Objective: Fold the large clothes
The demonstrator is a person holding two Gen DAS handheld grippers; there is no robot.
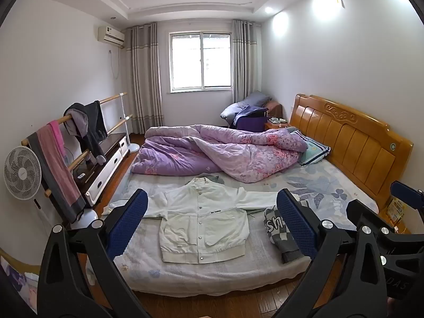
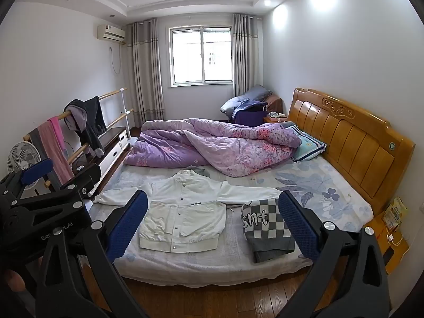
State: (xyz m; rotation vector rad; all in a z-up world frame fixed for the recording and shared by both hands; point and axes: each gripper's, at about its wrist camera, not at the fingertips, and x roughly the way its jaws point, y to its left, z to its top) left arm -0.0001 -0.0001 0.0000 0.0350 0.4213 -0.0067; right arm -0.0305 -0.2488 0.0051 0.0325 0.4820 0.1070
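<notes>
The left gripper (image 1: 212,225) and right gripper (image 2: 213,225) are both gaping wide, holding nothing, hovering short of the bed. The white snap-front cotton jacket (image 1: 204,222) is lying flat, sleeves spread, on the floral bedsheet (image 2: 318,185). Only the right view is showing the folded grey checkered knit (image 2: 265,228) whole.

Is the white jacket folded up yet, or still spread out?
Spread out. The white jacket lies flat on the bed, front up and snapped shut, both sleeves stretched out sideways. Nothing is folded over yet.
</notes>
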